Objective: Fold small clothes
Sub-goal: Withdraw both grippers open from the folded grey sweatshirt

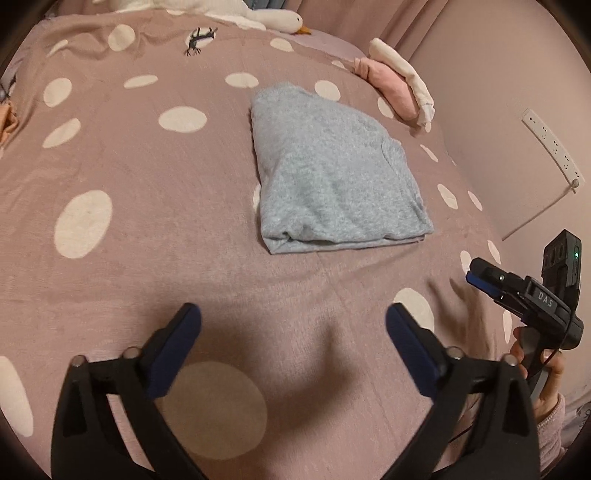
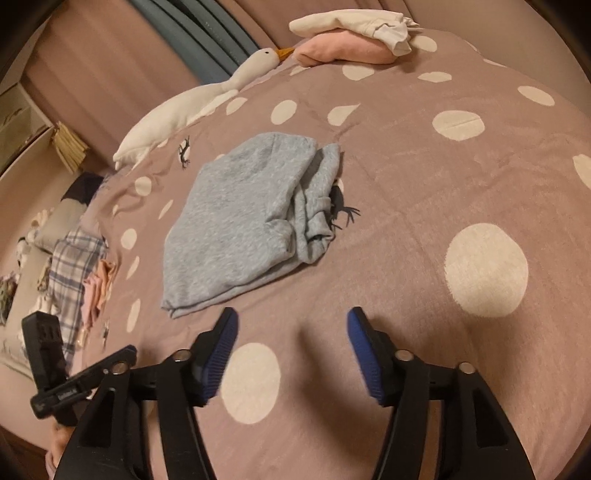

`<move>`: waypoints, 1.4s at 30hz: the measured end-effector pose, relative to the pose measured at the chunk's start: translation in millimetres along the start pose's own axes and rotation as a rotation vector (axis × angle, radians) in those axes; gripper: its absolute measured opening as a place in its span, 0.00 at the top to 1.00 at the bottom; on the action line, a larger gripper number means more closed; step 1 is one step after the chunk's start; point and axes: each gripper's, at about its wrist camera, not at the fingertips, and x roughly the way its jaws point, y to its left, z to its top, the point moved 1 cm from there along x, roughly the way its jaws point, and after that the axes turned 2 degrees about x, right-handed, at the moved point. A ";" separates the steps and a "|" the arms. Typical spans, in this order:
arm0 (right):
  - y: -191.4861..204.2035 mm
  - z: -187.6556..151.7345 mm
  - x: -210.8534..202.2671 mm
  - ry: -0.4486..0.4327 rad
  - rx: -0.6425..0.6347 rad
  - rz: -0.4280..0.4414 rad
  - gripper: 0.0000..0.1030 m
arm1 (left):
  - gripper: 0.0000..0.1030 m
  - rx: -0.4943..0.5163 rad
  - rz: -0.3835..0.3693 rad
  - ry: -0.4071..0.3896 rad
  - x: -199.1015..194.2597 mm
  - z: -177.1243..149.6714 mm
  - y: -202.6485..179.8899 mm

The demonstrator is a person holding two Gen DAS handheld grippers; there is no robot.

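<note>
The folded grey garment hides part of a dark bird print on the spotted bedspread — only its legs stick out at the cloth's right edge. What kind of garment it is cannot be told from its folded shape. The plush goose is cut off by the top edge of the left wrist view, body mostly lost. At the right view's left edge, the checked and pink cloths are squeezed by the lens, too small to name. The hand on the right gripper is partly hidden behind a black finger — its pads show edge-on, so their gap is unclear there.
</note>
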 end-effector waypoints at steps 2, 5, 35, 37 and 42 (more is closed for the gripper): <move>4.7 -0.3 -1.6 -0.001 -0.018 -0.005 0.34 | 0.01 0.004 0.013 -0.015 -5.4 1.6 -1.4; 10.9 -0.5 -1.3 0.000 -0.034 0.000 0.33 | 0.01 0.001 0.021 -0.032 -12.4 3.9 -0.7; -11.5 27.7 27.0 0.066 0.107 0.043 0.16 | 0.00 -0.106 -0.101 -0.019 18.6 52.8 13.2; -17.4 29.8 32.6 0.078 0.131 0.050 0.16 | 0.00 -0.100 -0.097 -0.022 25.9 59.6 13.0; -23.9 34.8 43.4 0.091 0.137 0.046 0.16 | 0.00 -0.104 -0.094 0.000 48.3 73.5 12.1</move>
